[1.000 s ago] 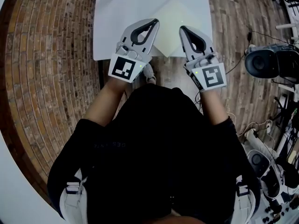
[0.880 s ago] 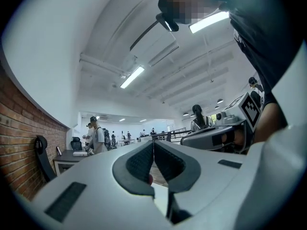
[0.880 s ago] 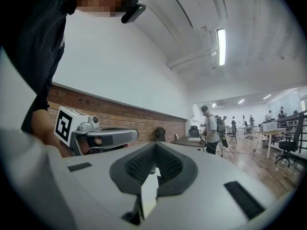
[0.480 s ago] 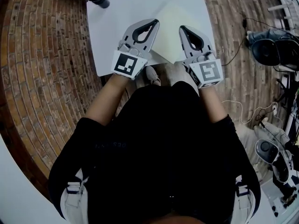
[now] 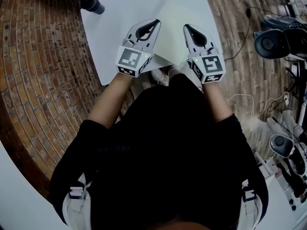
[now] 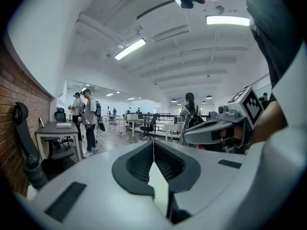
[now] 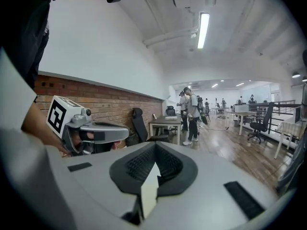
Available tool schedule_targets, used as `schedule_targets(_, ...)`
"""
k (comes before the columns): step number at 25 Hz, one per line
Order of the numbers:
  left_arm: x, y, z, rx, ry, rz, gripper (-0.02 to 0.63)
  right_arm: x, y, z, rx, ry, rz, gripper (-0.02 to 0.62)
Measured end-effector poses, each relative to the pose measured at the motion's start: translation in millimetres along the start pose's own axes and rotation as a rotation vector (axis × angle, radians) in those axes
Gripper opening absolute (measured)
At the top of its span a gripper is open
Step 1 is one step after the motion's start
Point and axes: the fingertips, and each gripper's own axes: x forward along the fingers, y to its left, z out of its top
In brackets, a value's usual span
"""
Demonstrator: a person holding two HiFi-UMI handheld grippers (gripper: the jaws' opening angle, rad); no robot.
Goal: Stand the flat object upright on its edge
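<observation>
- Head view — pale cream flat square sheet (image 5: 171, 35) lying flat on white rectangular table (image 5: 110, 37).
- Left grey two-jaw gripper (image 5: 154, 22) above table's near edge, jaws pressed together, empty.
- Right grey two-jaw gripper (image 5: 187, 28) above the same edge — closed too, nothing held.

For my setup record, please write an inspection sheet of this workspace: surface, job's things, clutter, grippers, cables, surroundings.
Surface: white rectangular table, two things on it.
Job's things: pale cream flat sheet, lying flat on the table.
Clutter: dark bottle at the table's far left corner.
Grippers: left gripper and right gripper both shut, tips over the sheet; nothing seen held.
Cables: white cable on the floor, right side.
Surroundings: brick-pattern floor; black equipment; people far off.
</observation>
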Motion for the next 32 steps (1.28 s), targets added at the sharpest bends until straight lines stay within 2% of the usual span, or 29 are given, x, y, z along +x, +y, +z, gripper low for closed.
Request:
schedule_targets(10, 49.6, 26.5, -57.5, -0.04, 0.248, -0.027, 0.021, 33.7, -54.4, -58.4, 0.142, 0.171, -0.082, 0.014)
schedule_targets(18, 83.2, 51.6, -123.1, -0.114, 0.489, -0.032, 0.021, 54.4, -91.1, -119.3, 0.314, 0.304, -0.136, 0.032)
schedule_targets(22, 94.1, 62.2, -153.6, -0.128, 0.611, -0.044, 0.021, 58.9, -103.9, -146.9, 0.423, 0.361, -0.173, 0.075)
schedule_targets(26, 107.3, 69.1, -180.5, -0.156, 0.729, -0.066, 0.025, 61.8, -113.6, -172.4, 0.551, 0.399, -0.19, 0.091)
schedule_targets(32, 125.6, 68.8, -208.6, -0.185, 0.854, -0.092, 0.091, 48.9, -127.8, -208.2, 0.668, 0.504, -0.289, 0.16)
